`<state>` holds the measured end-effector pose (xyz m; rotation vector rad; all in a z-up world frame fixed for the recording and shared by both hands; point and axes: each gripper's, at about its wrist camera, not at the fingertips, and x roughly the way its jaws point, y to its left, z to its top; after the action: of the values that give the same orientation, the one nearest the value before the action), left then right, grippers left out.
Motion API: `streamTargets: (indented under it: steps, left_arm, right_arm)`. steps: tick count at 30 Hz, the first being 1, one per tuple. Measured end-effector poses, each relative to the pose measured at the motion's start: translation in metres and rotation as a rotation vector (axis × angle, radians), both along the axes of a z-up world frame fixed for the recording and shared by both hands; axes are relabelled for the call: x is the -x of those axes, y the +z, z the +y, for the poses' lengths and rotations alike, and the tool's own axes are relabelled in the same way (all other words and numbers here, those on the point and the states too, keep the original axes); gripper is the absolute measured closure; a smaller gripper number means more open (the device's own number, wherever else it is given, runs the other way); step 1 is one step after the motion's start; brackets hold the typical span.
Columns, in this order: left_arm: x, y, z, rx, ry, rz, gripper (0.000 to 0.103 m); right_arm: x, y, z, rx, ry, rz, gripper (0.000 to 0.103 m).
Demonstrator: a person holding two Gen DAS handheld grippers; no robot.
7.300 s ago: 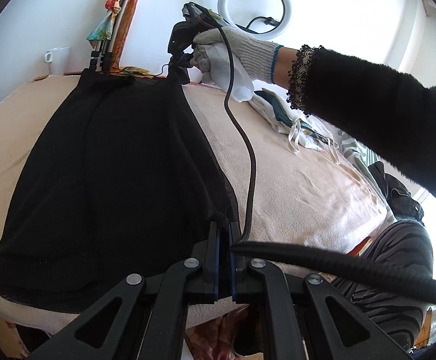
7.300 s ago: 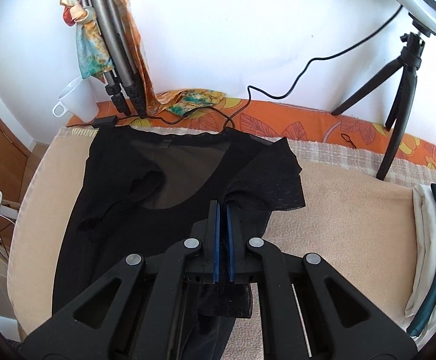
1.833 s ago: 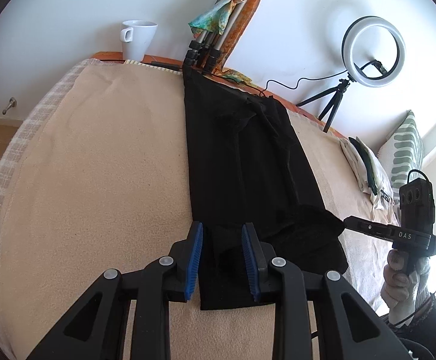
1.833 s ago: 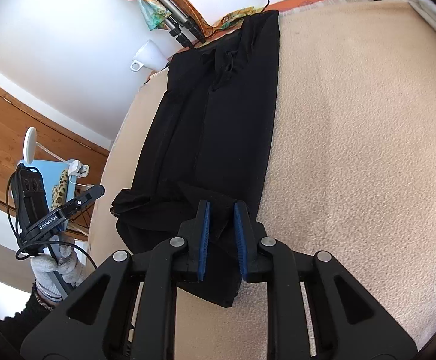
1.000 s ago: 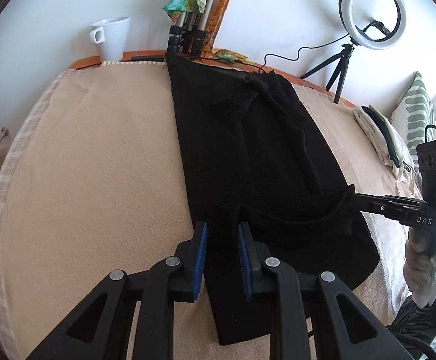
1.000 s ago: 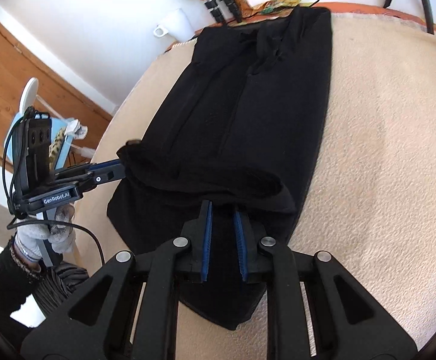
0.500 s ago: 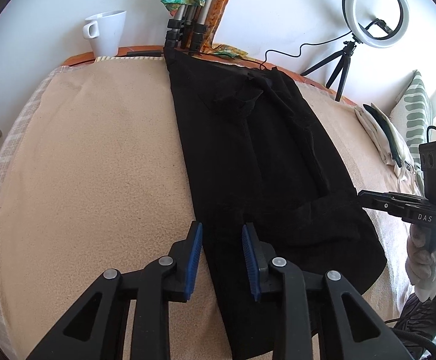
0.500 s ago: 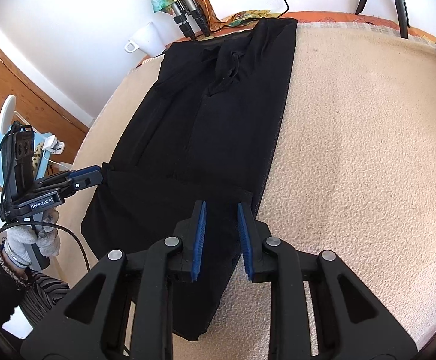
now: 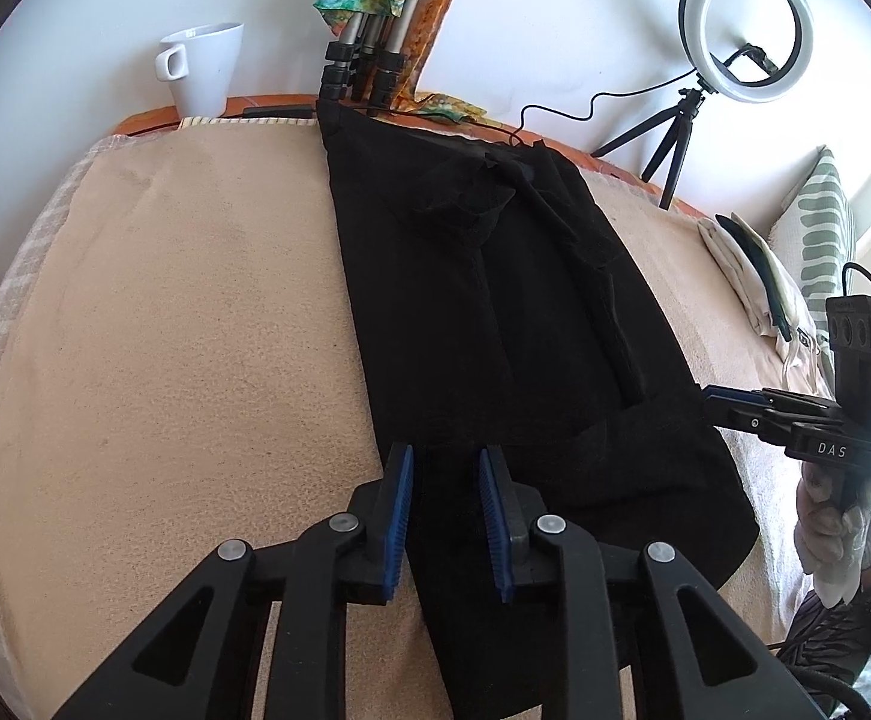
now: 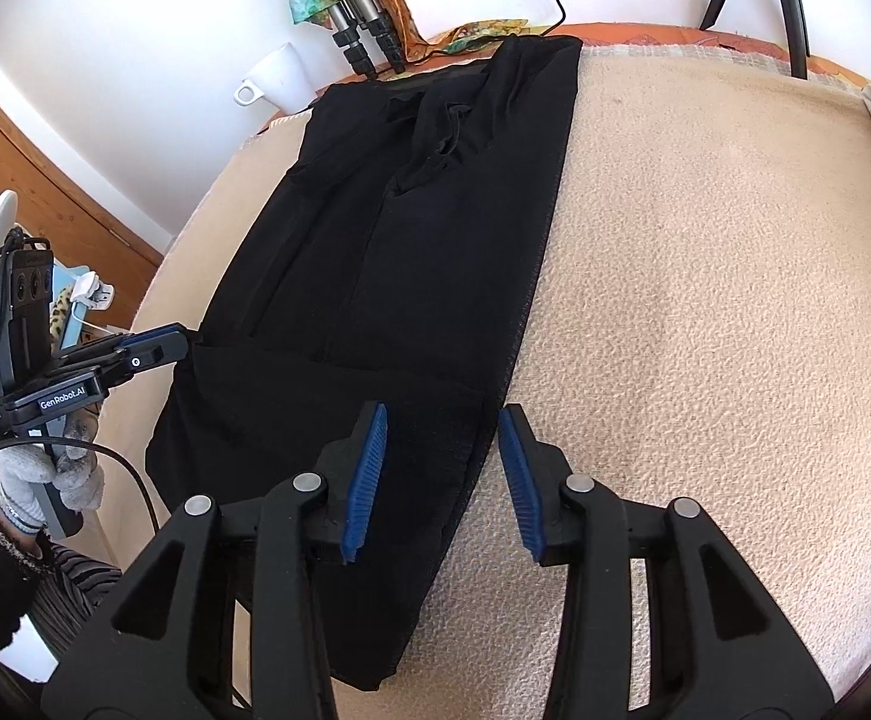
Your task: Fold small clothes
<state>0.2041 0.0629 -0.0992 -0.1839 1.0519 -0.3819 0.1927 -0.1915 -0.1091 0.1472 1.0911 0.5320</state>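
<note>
Black garment (image 9: pixel 495 312) lies lengthwise on a beige blanket (image 9: pixel 183 330), folded into a long narrow strip, with its near end doubled back over itself just ahead of both grippers. The left gripper (image 9: pixel 446 468) stands with its blue pads (image 9: pixel 401 480) a narrow gap apart over the strip's left edge; cloth shows between them, but they do not press on it. The right gripper (image 10: pixel 442 438) has just been opening and now stands wider, its pads straddling the strip's right edge without pinching it. A gloved hand (image 10: pixel 45 474) holds the left gripper's handle. Beyond the strip's far end stand a white mug (image 9: pixel 204 66) and tripod legs (image 9: pixel 363 66); a ring light (image 9: pixel 741 30) stands further right.
</note>
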Motion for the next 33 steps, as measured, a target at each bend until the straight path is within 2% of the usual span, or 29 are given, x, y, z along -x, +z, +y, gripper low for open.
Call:
streamTargets:
  steps: [2, 3, 4, 5, 7, 10, 13, 17, 19, 24, 26, 29, 30, 31, 33]
  left_arm:
    - [-0.002, -0.004, -0.001, 0.017, -0.004, 0.014, 0.082]
    - [-0.003, -0.007, -0.001, 0.029, -0.007, 0.028, 0.085]
    - [-0.004, -0.009, -0.002, 0.032, -0.012, 0.038, 0.086]
    - [-0.004, -0.009, -0.004, 0.023, -0.016, 0.035, 0.095]
    - [-0.003, -0.005, -0.009, -0.019, -0.007, 0.002, 0.1]
    - [-0.005, 0.002, -0.005, -0.021, 0.045, -0.041, 0.1]
    - [-0.009, 0.0, -0.003, -0.05, 0.057, -0.036, 0.1]
    - [-0.005, 0.002, -0.001, -0.076, 0.067, -0.052, 0.088]
    - [-0.002, 0.005, -0.001, -0.07, 0.068, -0.066, 0.086]
    - [-0.004, 0.017, -0.003, -0.056, 0.066, -0.106, 0.075]
    - [-0.008, 0.022, -0.004, -0.054, 0.066, -0.112, 0.074]
    - [-0.018, 0.029, -0.001, -0.034, 0.078, -0.121, 0.069]
    - [-0.021, 0.032, 0.001, -0.029, 0.083, -0.123, 0.069]
    - [-0.025, 0.034, 0.003, -0.026, 0.087, -0.126, 0.069]
    - [-0.036, 0.039, 0.006, -0.022, 0.096, -0.133, 0.068]
  right_arm:
    - [0.002, 0.001, 0.005, 0.013, 0.024, -0.014, 0.076]
    - [0.003, 0.001, 0.008, 0.032, 0.032, -0.024, 0.089]
    - [0.005, 0.002, 0.011, 0.05, 0.041, -0.038, 0.092]
    - [0.007, 0.004, 0.014, 0.059, 0.052, -0.052, 0.093]
    - [0.009, 0.007, 0.015, 0.068, 0.053, -0.074, 0.097]
    - [0.008, 0.011, 0.011, 0.069, 0.022, -0.095, 0.097]
    - [0.005, 0.01, 0.005, 0.044, 0.004, -0.077, 0.097]
    - [0.003, 0.009, 0.002, 0.06, -0.008, -0.066, 0.095]
    - [0.003, 0.012, -0.003, 0.066, -0.034, -0.075, 0.094]
    - [-0.003, 0.019, -0.017, -0.001, -0.076, -0.058, 0.093]
    - [-0.005, 0.024, -0.02, -0.014, -0.093, -0.069, 0.093]
    - [-0.009, 0.033, -0.025, -0.043, -0.113, -0.081, 0.085]
    - [-0.01, 0.036, -0.028, -0.055, -0.124, -0.087, 0.078]
    - [-0.012, 0.039, -0.03, -0.065, -0.136, -0.092, 0.075]
    - [-0.018, 0.043, -0.033, -0.083, -0.145, -0.09, 0.075]
